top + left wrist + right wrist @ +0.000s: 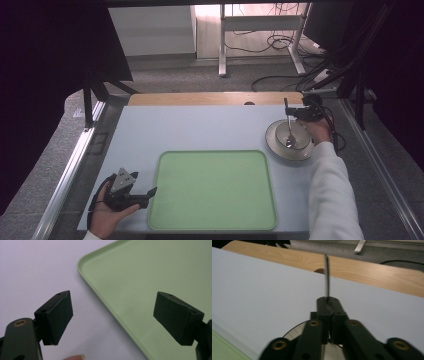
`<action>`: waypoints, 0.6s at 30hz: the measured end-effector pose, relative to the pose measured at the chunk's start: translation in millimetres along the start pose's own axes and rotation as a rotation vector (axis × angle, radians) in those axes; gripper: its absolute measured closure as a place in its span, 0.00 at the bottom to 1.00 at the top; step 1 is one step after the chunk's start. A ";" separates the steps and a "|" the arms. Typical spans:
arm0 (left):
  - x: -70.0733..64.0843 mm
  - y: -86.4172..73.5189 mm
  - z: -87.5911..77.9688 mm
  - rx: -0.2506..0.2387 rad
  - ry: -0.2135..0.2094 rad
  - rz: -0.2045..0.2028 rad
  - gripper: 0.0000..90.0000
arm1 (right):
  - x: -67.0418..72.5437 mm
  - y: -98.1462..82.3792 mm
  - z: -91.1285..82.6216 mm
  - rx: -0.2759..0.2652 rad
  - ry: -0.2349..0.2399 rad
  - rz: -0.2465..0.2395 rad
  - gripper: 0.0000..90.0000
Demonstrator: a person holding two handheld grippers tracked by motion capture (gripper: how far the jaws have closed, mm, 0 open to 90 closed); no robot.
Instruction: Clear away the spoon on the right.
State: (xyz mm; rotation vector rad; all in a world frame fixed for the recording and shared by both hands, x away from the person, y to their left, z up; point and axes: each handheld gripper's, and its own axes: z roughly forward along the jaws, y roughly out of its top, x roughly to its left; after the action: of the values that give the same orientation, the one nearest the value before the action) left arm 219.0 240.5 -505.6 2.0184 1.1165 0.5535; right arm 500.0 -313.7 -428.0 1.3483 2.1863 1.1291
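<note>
Left gripper (150, 192) gapes (nothing between) at the table's near-left corner, beside the tray (212, 225). Right gripper (290, 113) pinches the spoon (290, 135) over the bowl (278, 143), far-right.

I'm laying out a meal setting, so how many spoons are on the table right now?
1. A slim metal spoon stands in the round white bowl at the table's far right, its handle pinched in the right gripper.

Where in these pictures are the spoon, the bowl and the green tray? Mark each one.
spoon (290, 142): high view, on its scoop inside the bowl.
bowl (273, 140): high view, on its left rim.
green tray (155, 267): left gripper view, on its bare floor.
</note>
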 end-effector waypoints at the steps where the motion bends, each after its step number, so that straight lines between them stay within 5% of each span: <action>1: -0.2 0.1 -0.3 -0.001 0.001 0.003 0.17 | 0.3 -0.2 -4.1 -0.016 -0.020 -0.010 1.00; 18: -1.4 0.6 -2.5 -0.007 0.004 0.006 0.18 | 24.2 13.4 -59.9 -0.176 -0.017 -0.077 1.00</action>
State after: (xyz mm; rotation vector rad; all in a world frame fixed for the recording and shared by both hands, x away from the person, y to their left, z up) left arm 216.9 240.1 -503.7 2.0163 1.1100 0.5637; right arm 458.1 -316.7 -377.2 1.1853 2.0545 1.2440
